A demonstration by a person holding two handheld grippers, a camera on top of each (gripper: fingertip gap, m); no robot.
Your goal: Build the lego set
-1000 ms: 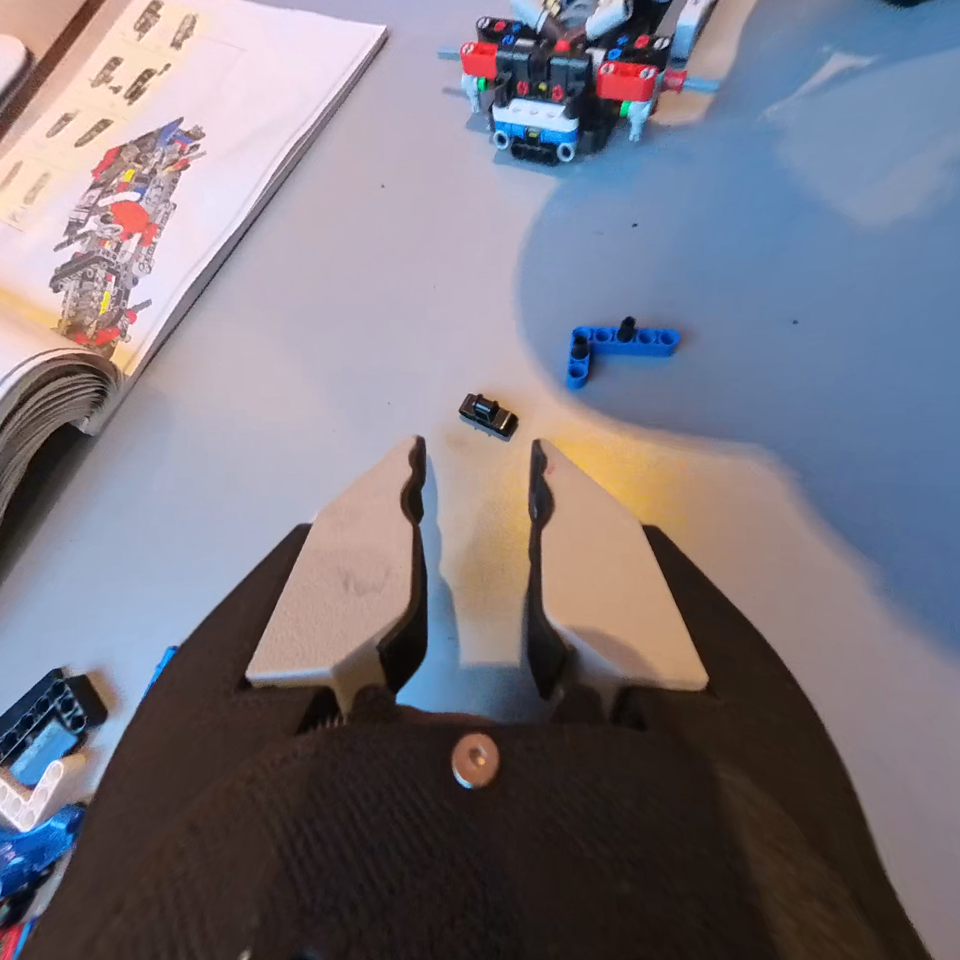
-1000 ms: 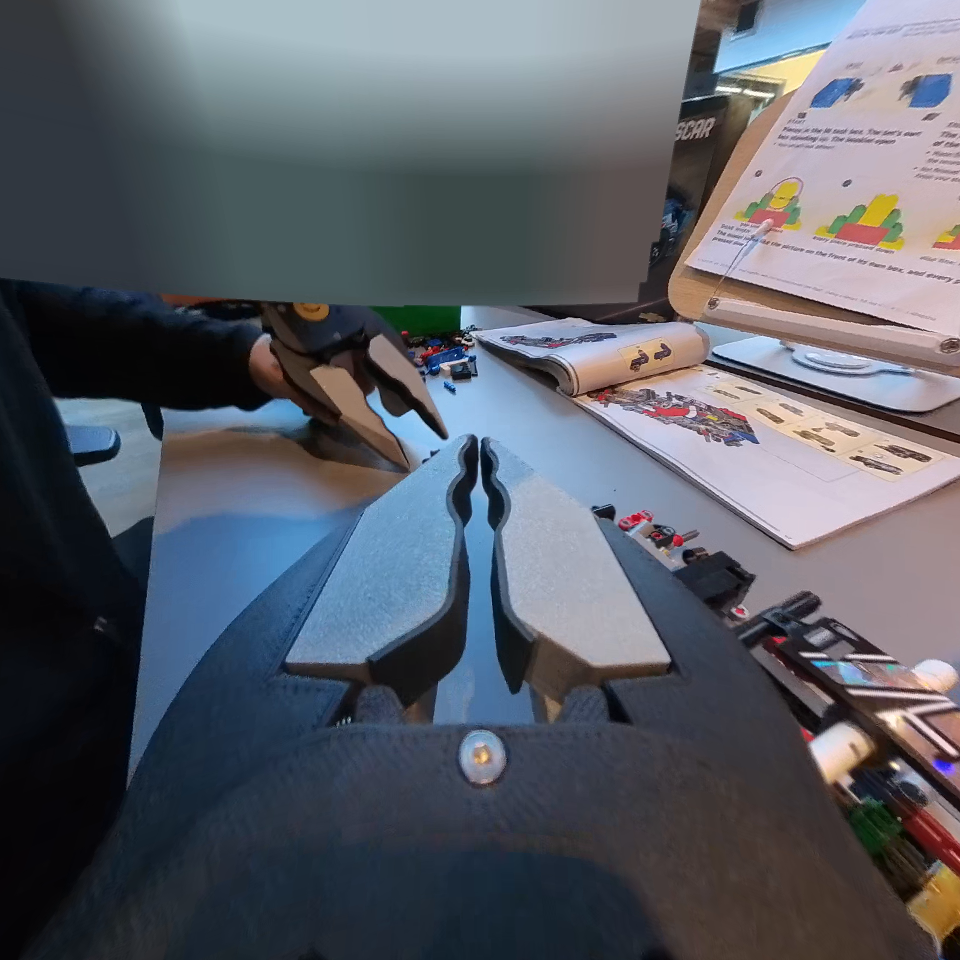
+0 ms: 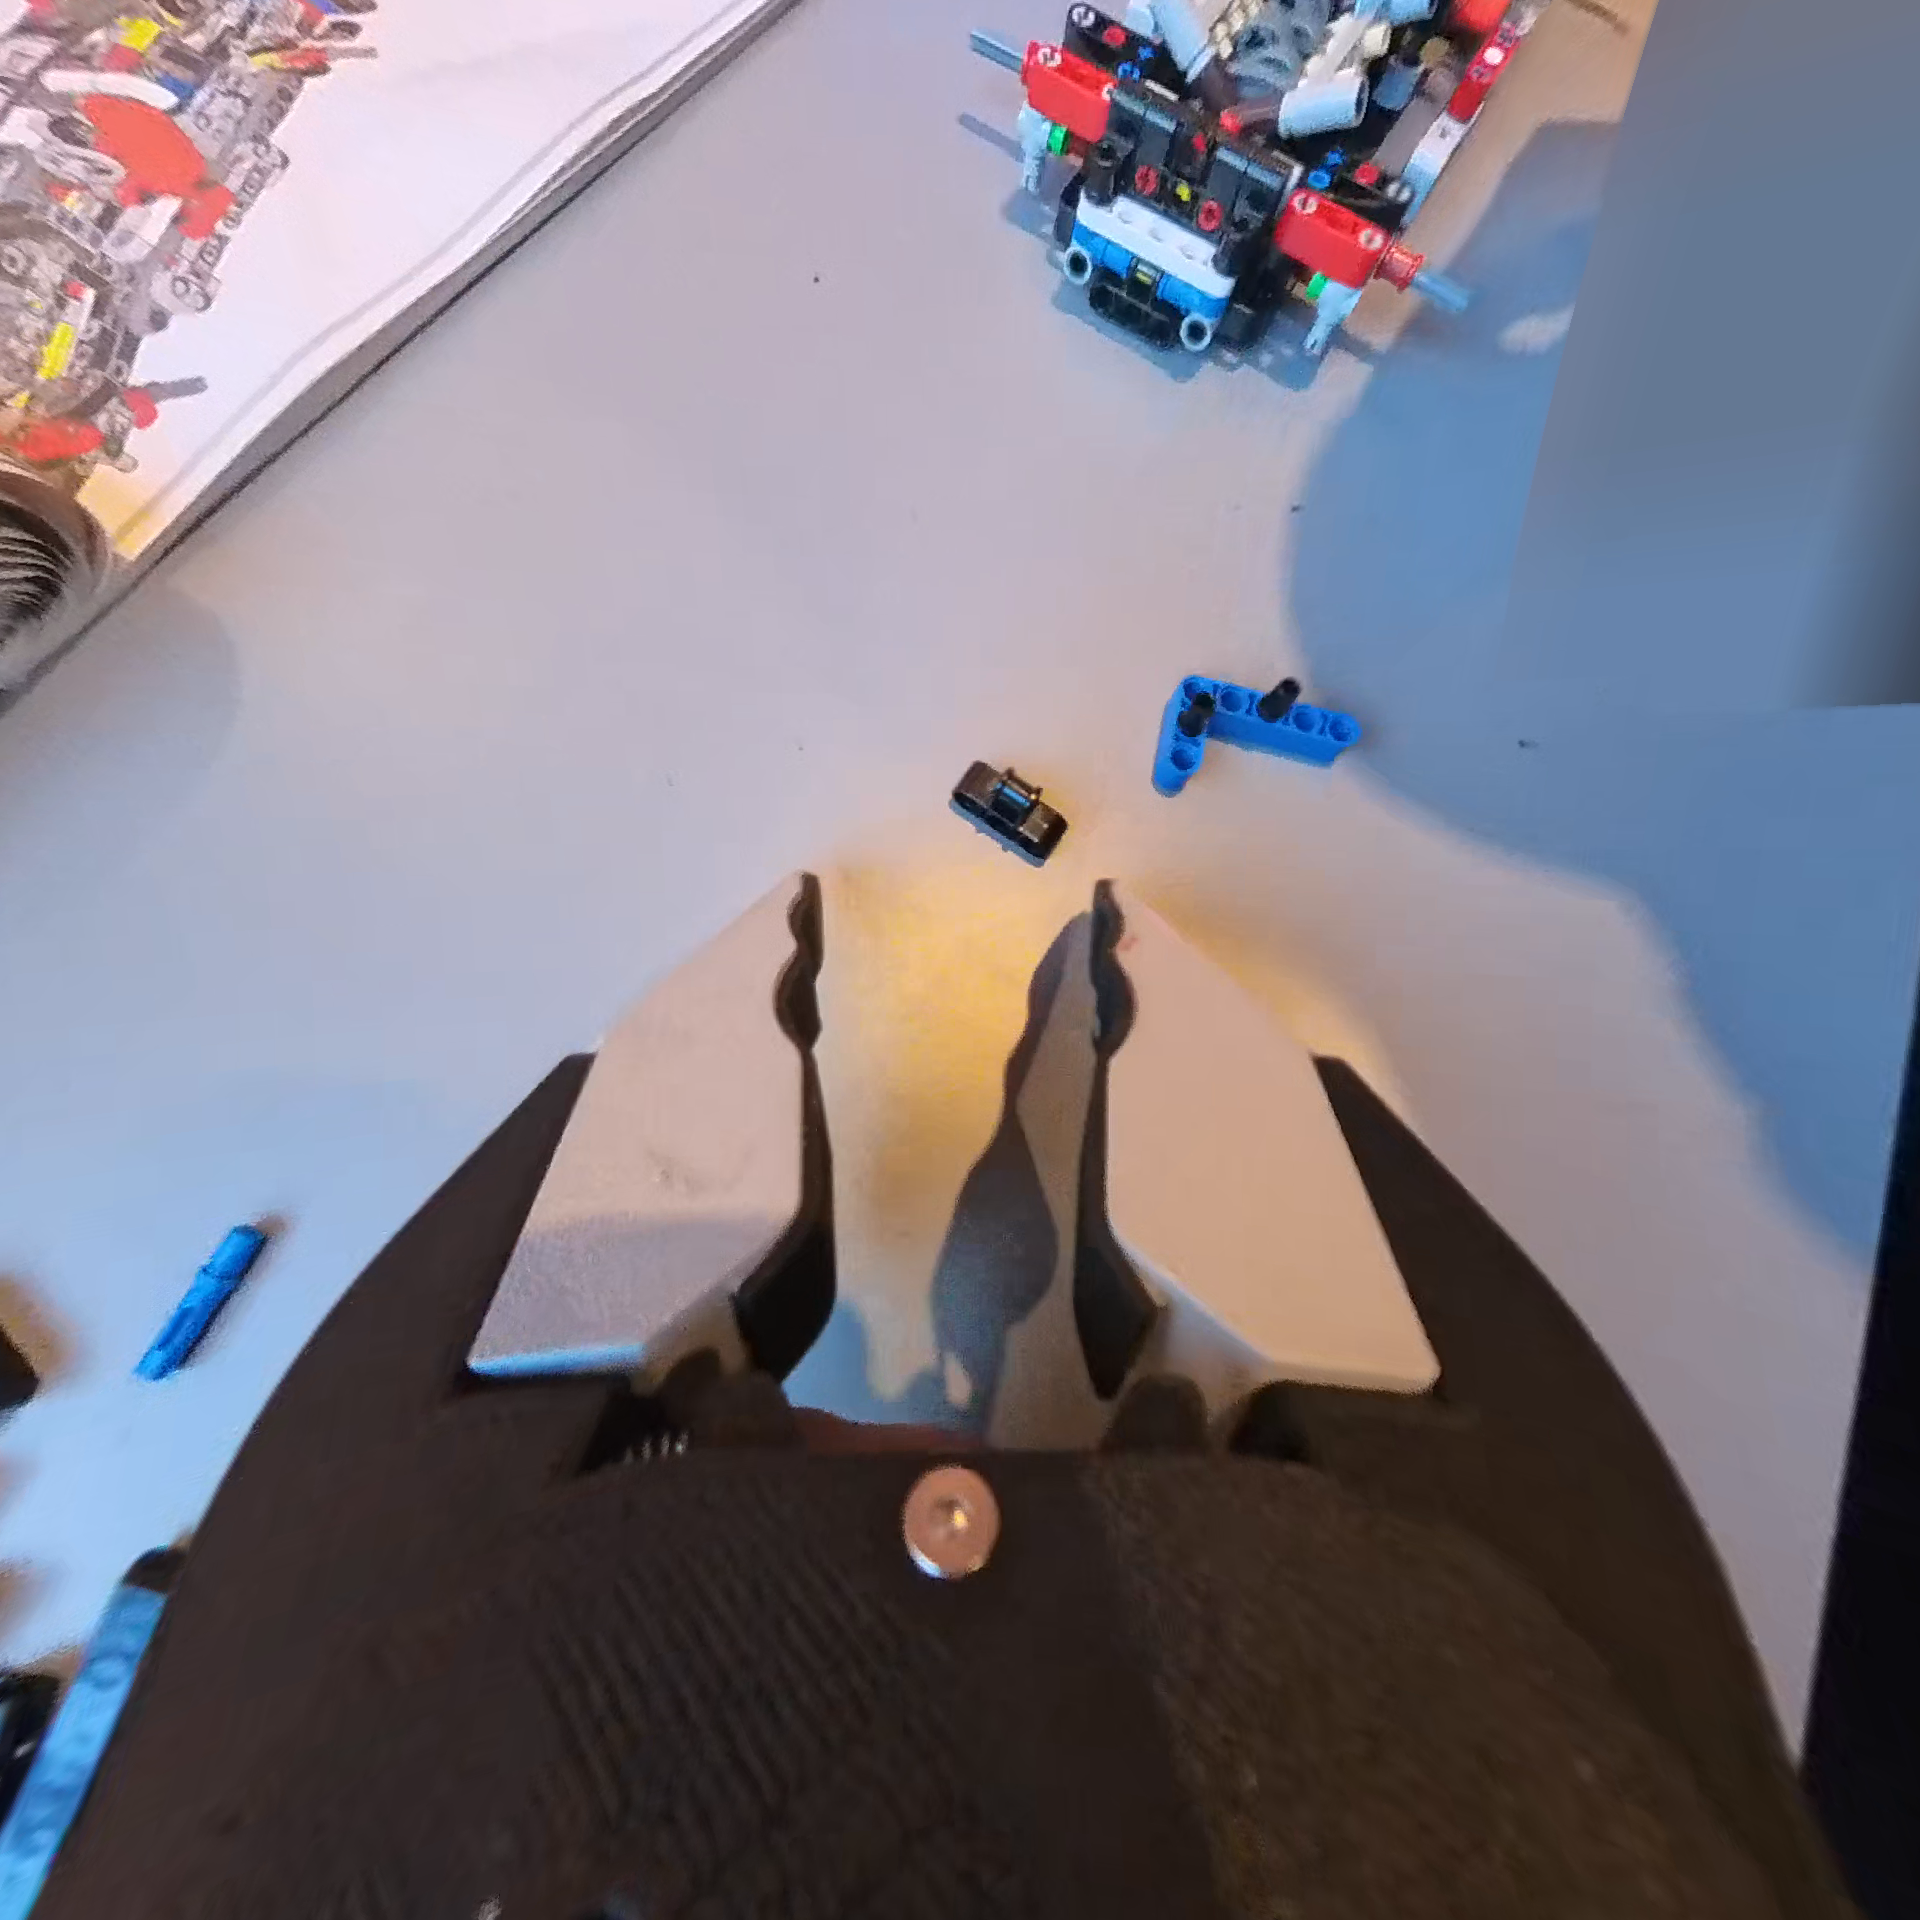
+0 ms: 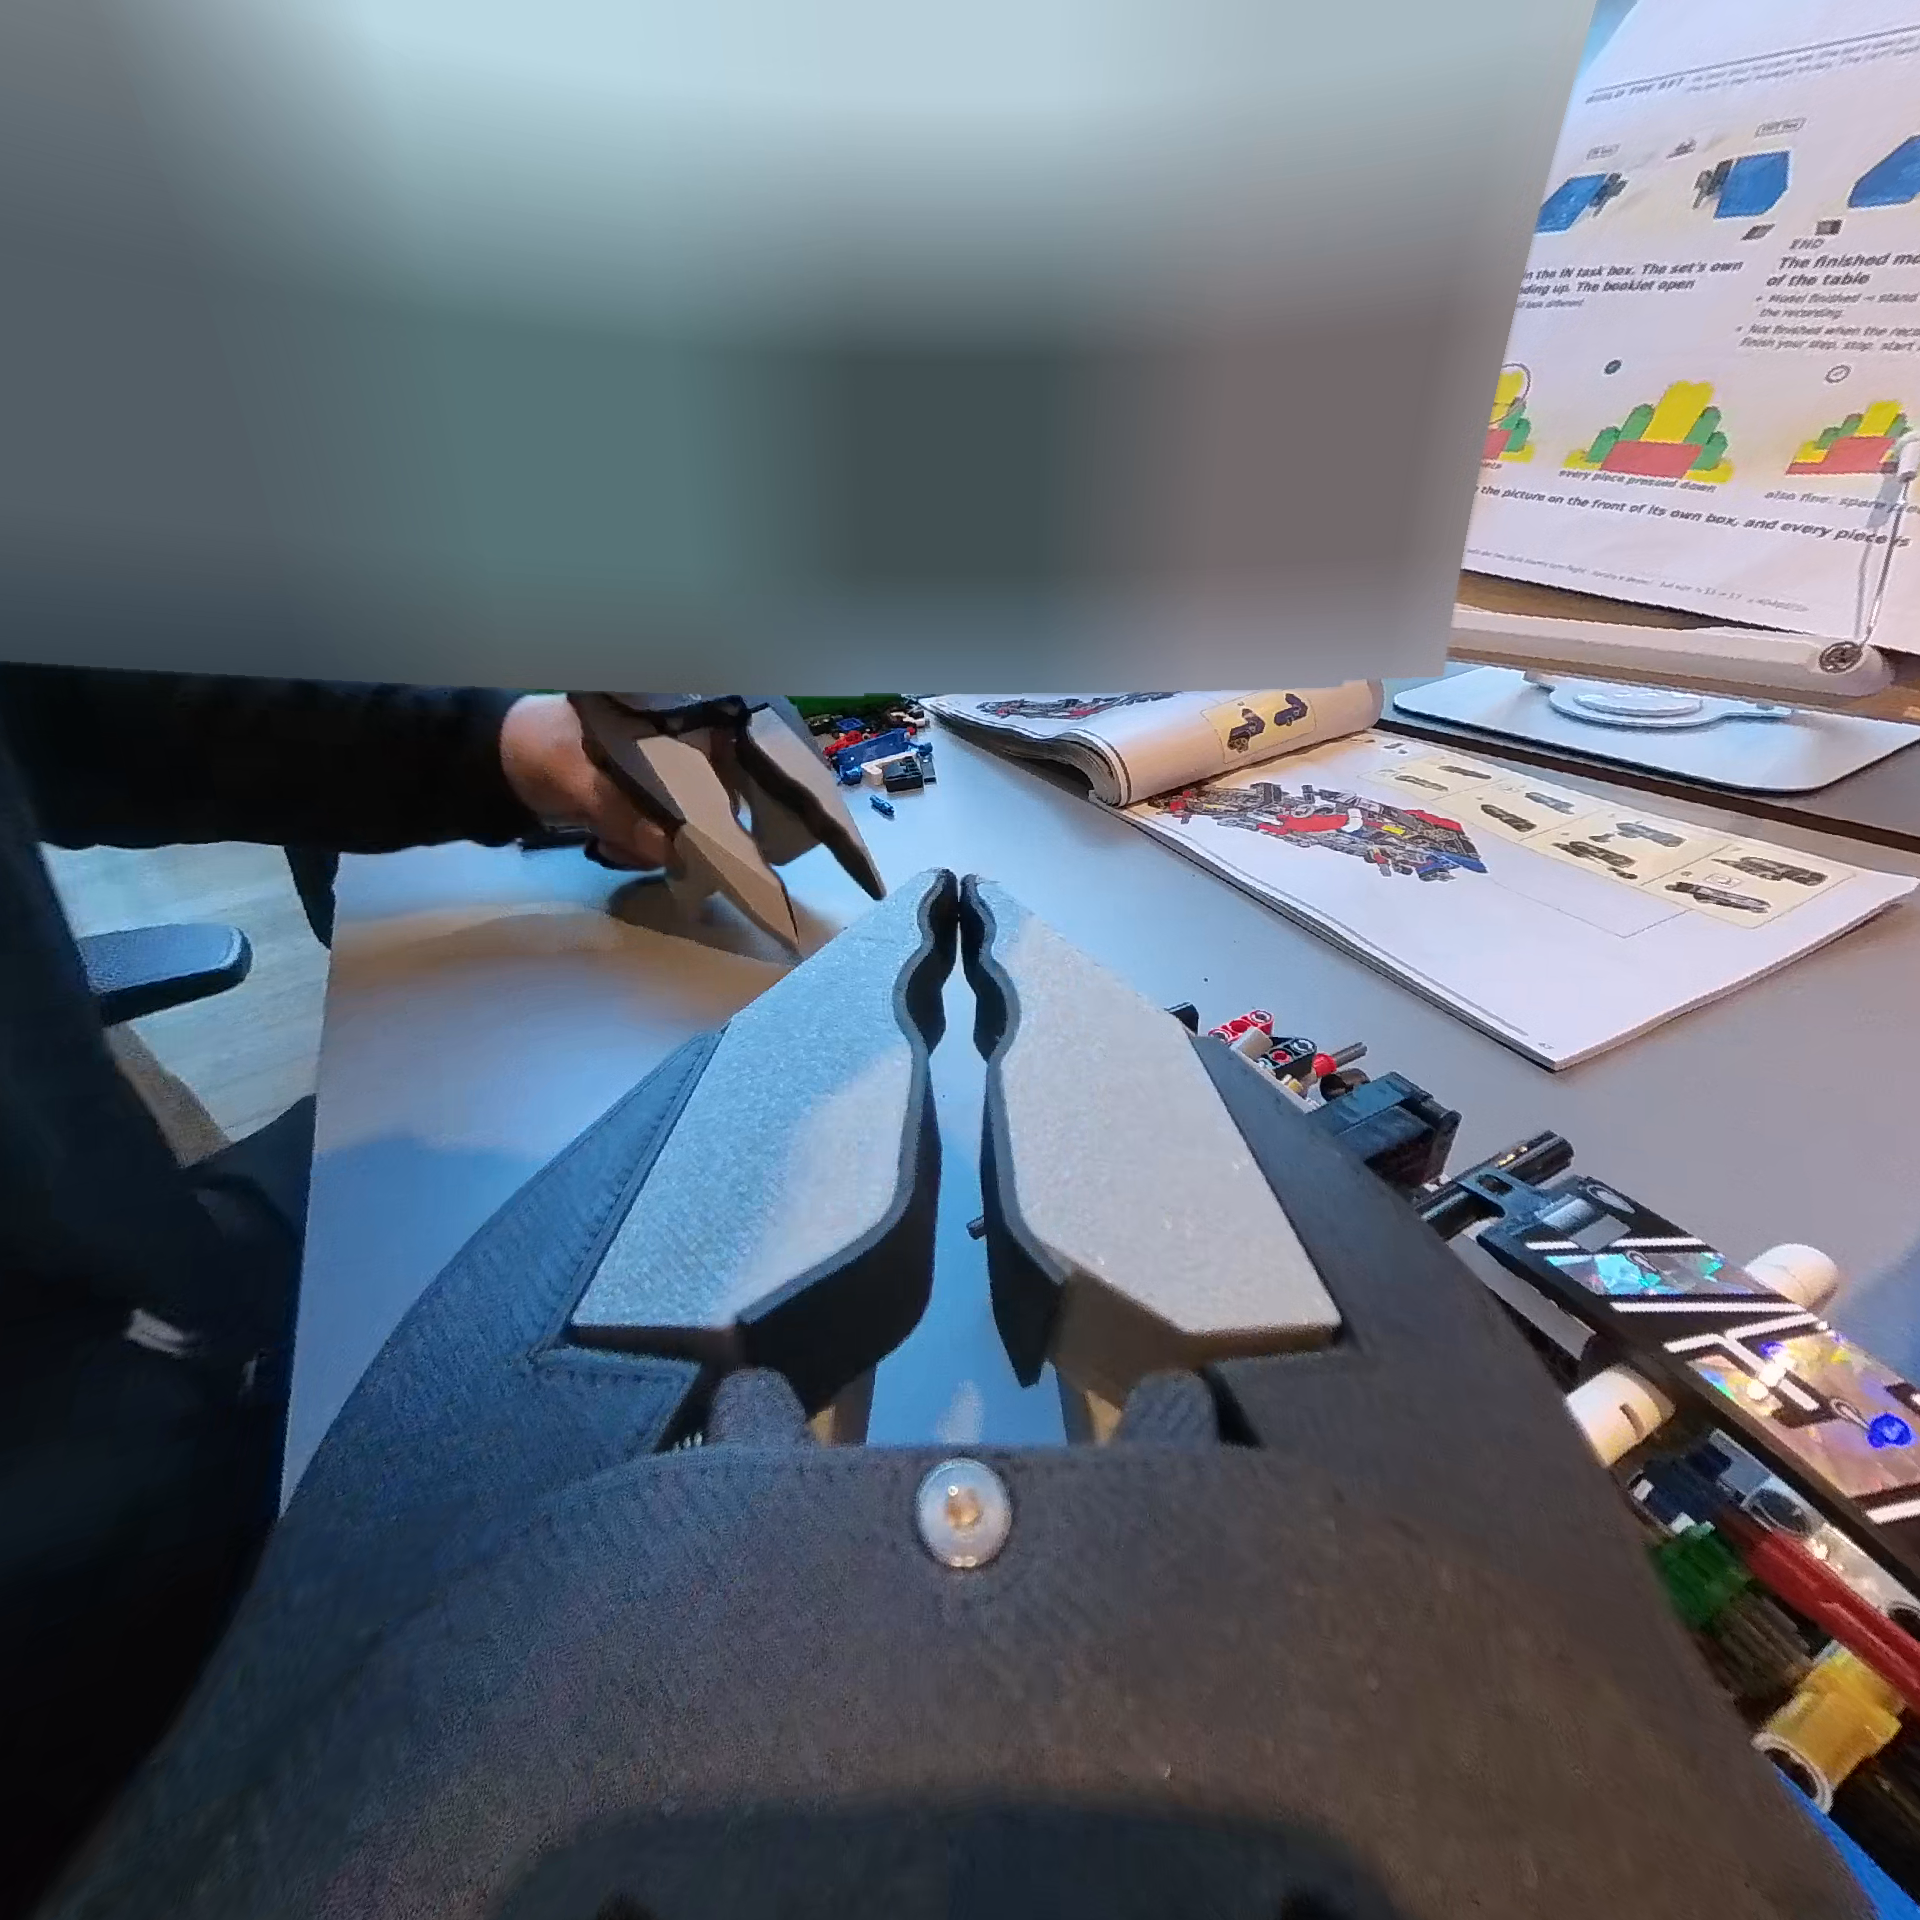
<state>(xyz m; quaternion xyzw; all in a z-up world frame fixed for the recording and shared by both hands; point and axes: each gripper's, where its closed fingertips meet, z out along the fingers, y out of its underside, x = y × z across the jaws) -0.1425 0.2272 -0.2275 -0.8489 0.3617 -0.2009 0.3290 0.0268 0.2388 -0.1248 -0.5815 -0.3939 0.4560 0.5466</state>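
My left gripper (image 3: 956,888) is open and empty, low over the grey table. A small black Lego piece (image 3: 1008,798) lies just beyond its fingertips. A blue L-shaped beam (image 3: 1242,720) with two black pins lies to the right of that. The part-built model (image 3: 1216,177), black, red, white and blue, stands at the far side. My right gripper (image 4: 958,883) is shut and empty, beside the same model (image 4: 1704,1340), which runs along its right. The left gripper (image 4: 790,894) also shows in the right wrist view, held by a hand.
The open instruction booklet (image 3: 312,187) lies at the far left; it also shows in the right wrist view (image 4: 1455,862). A loose blue pin (image 3: 203,1299) lies at the left. A pile of loose pieces (image 4: 878,748) sits far off. A sheet on a stand (image 4: 1714,312) is at the upper right. The left gripper's tips are roughly 20 cm from the right gripper's. From my left tips it is roughly 12 cm to the loose blue pin (image 3: 203,1299); from my right, 35 cm.
My left gripper has opened wider and shifted left, so the black piece and blue beam now sit more to the right. My right gripper has closed its small gap.
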